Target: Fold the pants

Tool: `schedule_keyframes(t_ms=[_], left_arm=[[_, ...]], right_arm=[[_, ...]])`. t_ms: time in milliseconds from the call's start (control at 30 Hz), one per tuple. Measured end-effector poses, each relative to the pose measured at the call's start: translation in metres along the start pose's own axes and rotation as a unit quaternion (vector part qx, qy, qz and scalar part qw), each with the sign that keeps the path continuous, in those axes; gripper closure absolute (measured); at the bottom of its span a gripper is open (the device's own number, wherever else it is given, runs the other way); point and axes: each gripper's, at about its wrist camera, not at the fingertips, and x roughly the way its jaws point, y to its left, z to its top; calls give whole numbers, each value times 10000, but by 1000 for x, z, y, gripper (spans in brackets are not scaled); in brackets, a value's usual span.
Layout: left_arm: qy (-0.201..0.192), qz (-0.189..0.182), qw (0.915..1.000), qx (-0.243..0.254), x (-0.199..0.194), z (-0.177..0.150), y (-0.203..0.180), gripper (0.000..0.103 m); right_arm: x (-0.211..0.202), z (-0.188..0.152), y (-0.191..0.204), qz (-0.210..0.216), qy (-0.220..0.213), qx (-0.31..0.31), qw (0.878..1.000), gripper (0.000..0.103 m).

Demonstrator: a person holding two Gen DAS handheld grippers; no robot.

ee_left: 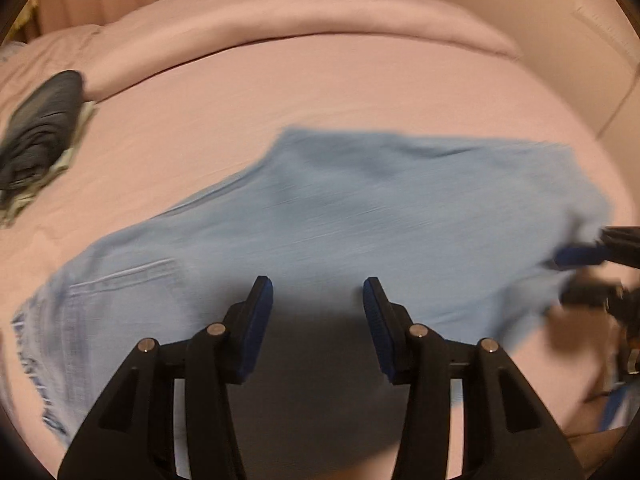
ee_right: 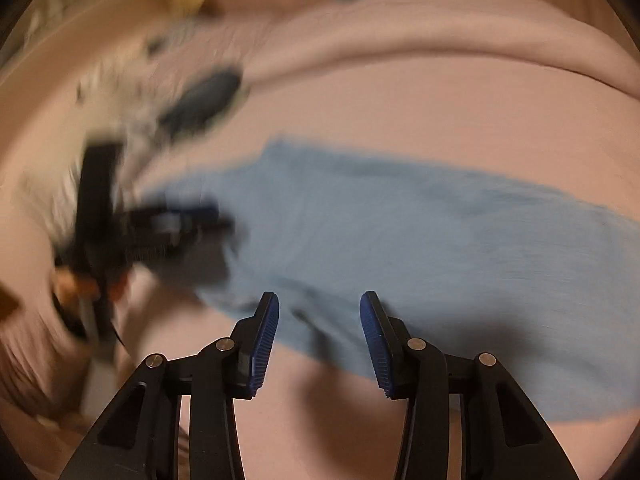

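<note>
Light blue pants (ee_left: 360, 216) are lying spread across the middle of the pink bed (ee_left: 320, 92), both tools hovering empty.

The left gripper (ee_left: 318, 300) and the right gripper (ee_right: 319, 312) are each standing with jaws apart over the near edge of the pants, nothing between the pads. A dark folded garment (ee_left: 40, 132) is sitting near the bed's far left edge, well apart from the pants.

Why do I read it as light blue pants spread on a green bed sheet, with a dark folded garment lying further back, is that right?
Not quite: the bed sheet is pink, not green, as the left wrist view shows plainly. The rest holds: the light blue pants lie spread on it, and a dark folded garment sits further back, apart from them.
</note>
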Motion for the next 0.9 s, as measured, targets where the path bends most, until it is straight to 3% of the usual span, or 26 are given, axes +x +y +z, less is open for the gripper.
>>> schedule_keyframes(t_ms=[67,133,167,233,300,333,433,500,600,800,833,867,900], left_arm=[[25,155,9998,-79,9,-4,20,60],[-38,31,9995,-314,10,-3,40,63],[-38,42,9993,-382,12,1,48,70],[-45,19,9989,-473,16,10,57,72],[-81,29,9989,-465,19,16,58,72],[-111,74,9990,-426,16,15,61,71],[-162,123,9993,-326,13,14,59,64],[-246,229,9991,-250,9,11,62,58],[-286,486,9981,-237,2,1,74,56],[-222,577,9971,-442,-2,-9,109,57],[-239,494,9973,-485,-2,-9,113,57],[-241,463,9972,-531,-1,-9,116,57],[-221,481,9971,-542,1,-6,117,58]], right_arm=[[28,-11,9,-59,645,-318,9974,57],[32,-8,26,-423,765,-1132,9897,58],[32,-7,29,-427,892,-1285,9868,58],[30,1,26,-109,1212,-1151,9859,58],[19,12,24,253,1121,-1067,9876,58],[12,27,21,360,873,-962,9909,58],[11,78,2,246,253,-520,9980,58],[20,96,-12,37,108,-595,9982,58],[61,135,-23,-185,380,-985,9942,58],[84,148,-8,-83,1094,-1623,9806,58],[86,149,-9,-83,1279,-1676,9775,62],[87,149,-9,-96,1367,-1736,9752,85],[92,151,-4,-127,1417,-1835,9727,92]])
